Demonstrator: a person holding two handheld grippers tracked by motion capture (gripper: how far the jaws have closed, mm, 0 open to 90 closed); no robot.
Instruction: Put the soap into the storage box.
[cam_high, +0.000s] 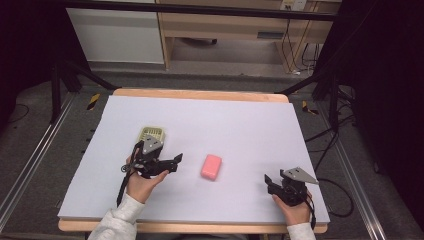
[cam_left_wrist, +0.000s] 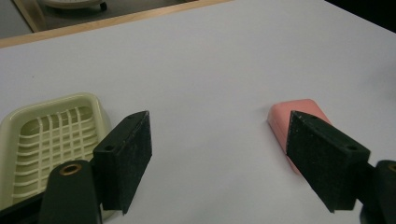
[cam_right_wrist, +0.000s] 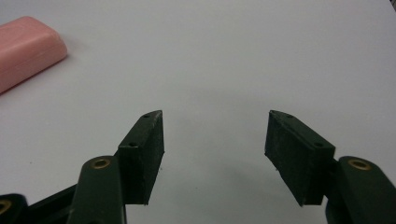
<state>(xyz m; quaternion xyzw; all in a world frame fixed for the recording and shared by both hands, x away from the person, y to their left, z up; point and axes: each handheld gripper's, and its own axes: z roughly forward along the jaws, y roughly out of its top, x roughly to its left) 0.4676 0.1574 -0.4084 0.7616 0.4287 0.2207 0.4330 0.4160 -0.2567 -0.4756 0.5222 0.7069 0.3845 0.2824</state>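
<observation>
A: How many things lie on the table (cam_high: 240, 120)?

B: Two. One pink soap bar (cam_high: 211, 166), near the middle and a little toward the near edge, and one pale yellow soap dish (cam_high: 152, 134) with a slotted grid floor, left of the middle and slightly farther off. The two are well apart, with bare white sheet between them.

A: And the claws?

B: Two as well, one in each of the person's hands. The left claw (cam_high: 176, 161) sits just near of the dish, pointing right toward the soap bar. The right claw (cam_high: 269, 180) is at the near right part of the table, also turned toward the bar.

A: Is the left claw holding anything?

B: No. In the left gripper view its jaws stand wide apart with nothing but table between the pads. The dish (cam_left_wrist: 46, 140) shows behind the left jaw and the soap bar (cam_left_wrist: 292, 112) just behind the right jaw. I cannot tell whether that jaw touches the bar.

A: The right claw?

B: Also spread open and empty. In the right gripper view there is bare table between its pads, and the soap bar (cam_right_wrist: 25, 49) lies at the far left corner, well clear of it.
</observation>
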